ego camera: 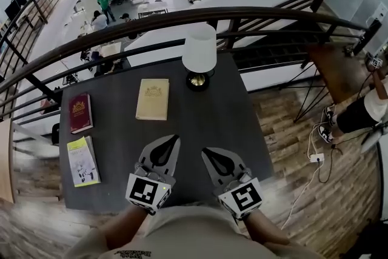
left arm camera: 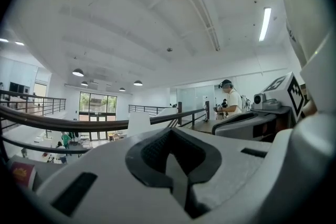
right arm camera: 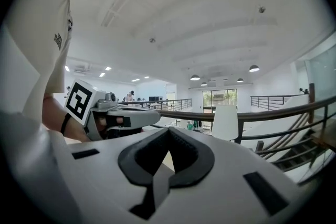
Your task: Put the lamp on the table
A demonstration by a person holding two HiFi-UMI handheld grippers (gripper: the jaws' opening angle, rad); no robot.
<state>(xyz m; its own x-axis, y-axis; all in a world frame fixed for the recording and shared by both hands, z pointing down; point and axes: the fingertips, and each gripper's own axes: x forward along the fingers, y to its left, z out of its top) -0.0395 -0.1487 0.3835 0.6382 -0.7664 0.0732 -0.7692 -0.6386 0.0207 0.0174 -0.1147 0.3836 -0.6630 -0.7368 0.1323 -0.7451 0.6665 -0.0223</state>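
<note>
Head view: the left gripper and the right gripper hover side by side over the near edge of a dark table, their tips angled towards each other. Each gripper's own view shows its jaws pressed together along one seam, with nothing between them. In the left gripper view the left gripper fills the lower frame, and the right gripper lies just off to its right. In the right gripper view the right gripper does the same, with the left gripper close on its left.

Well to the left of the left gripper, a yellow-green booklet lies flat near the table's left edge. Just beyond it lies a maroon book, whose corner also shows at the lower left of the left gripper view. Straight ahead of the left gripper a beige book lies flat, apart from both grippers.

Beyond that book, ahead of the gap between the two grippers, the lamp stands upright at the table's far edge, its white shade over a dark round base. It is well apart from both grippers. The left gripper sees the shade slightly left of its line, and the right gripper sees it to the right of its line.

Just behind the lamp a dark railing curves past the table, with a lower floor visible beyond it.
</note>
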